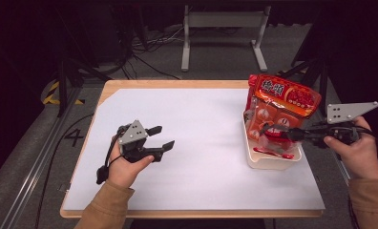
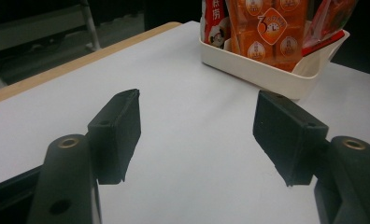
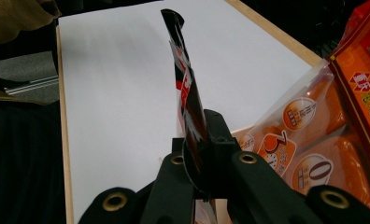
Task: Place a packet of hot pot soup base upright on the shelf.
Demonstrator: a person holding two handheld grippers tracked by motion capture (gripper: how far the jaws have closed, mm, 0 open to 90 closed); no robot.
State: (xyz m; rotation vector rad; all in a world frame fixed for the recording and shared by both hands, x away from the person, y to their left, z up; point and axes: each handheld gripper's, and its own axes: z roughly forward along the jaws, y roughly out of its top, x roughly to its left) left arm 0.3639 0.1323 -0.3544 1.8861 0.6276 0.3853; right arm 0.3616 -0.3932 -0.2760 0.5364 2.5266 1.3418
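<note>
- The right tool (image 1: 286,134) is clamped on a thin red packet (image 3: 185,88) over the white bin (image 1: 273,162).
- It should lift straight, clearing the orange bags (image 1: 268,117).
- The left tool (image 1: 162,137), jaws apart, waits on the surface (image 1: 201,119).

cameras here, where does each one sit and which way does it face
High view: above the person's side, looking forward and down on the table; both forearms and hands show, the left claw open.
Left gripper view: rides the left claw, looking between its spread jaws across the table to the white bin of packets.
Right gripper view: rides the right claw, looking along its jaws, shut on a thin red packet.
Shared: all three show the bin's orange packets.
</note>
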